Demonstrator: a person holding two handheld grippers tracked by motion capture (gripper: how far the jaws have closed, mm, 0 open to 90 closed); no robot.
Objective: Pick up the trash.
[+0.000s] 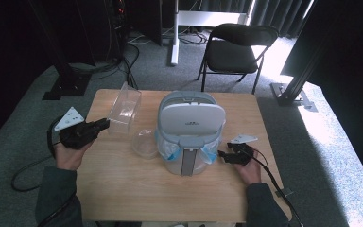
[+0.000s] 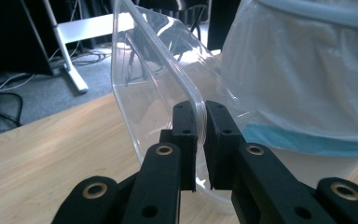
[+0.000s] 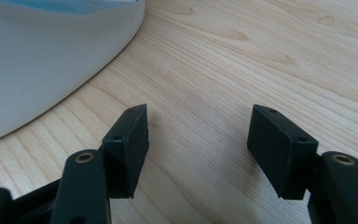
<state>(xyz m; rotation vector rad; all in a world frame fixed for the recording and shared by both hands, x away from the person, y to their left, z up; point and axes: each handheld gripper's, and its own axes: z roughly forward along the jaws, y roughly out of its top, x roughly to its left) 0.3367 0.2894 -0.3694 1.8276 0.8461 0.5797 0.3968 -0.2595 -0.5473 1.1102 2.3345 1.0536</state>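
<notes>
At the left of the high view, the left gripper (image 1: pixel 103 125) holds a clear plastic container (image 1: pixel 125 108) by its rim. The left gripper view shows the jaws pinching this thin rim (image 2: pixel 200 122). The right gripper (image 3: pixel 198 140) stands open and empty over the table (image 3: pixel 270 51), beside the white bin (image 1: pixel 189 130).

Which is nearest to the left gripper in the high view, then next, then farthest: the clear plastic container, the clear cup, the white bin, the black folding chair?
1. Clear plastic container, clamped in the left gripper, table's left.
2. Clear cup, just left of the bin.
3. White bin, table centre.
4. Black folding chair, on the floor beyond the table.
</notes>
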